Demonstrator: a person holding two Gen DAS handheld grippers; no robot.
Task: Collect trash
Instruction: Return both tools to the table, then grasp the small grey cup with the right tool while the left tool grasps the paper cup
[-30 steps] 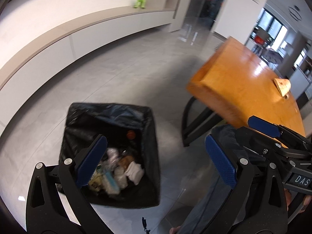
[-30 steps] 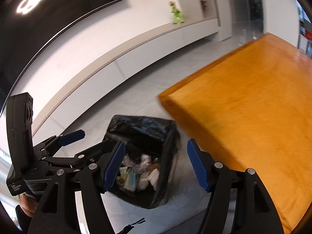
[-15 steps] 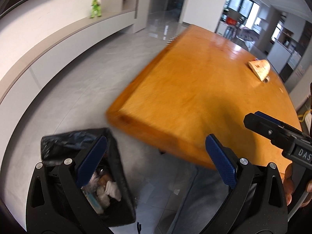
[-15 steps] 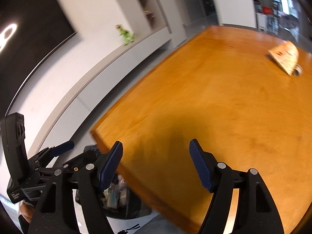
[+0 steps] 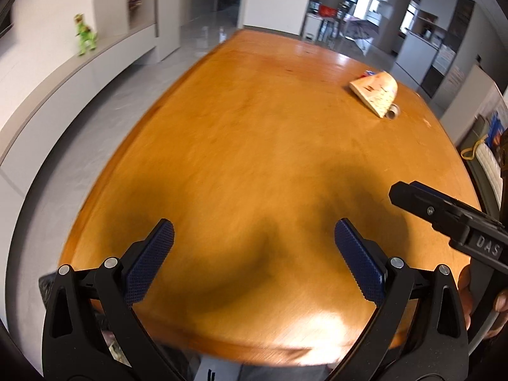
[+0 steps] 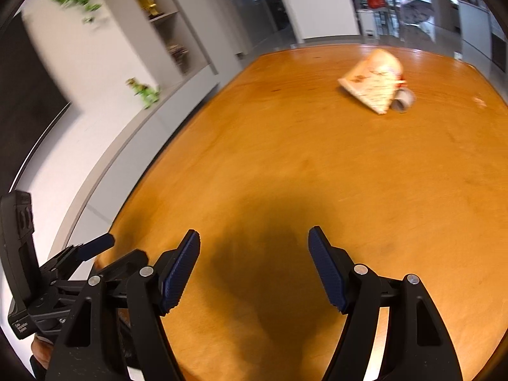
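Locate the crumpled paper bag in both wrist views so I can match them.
Left wrist: paper bag lies upper right, on the far part of the wooden table, with a small roll at its near-right end.
Right wrist: paper bag lies upper right of centre, roll at its right.
Shared landmark: green toy dinosaur on the wall ledge, left of the table.
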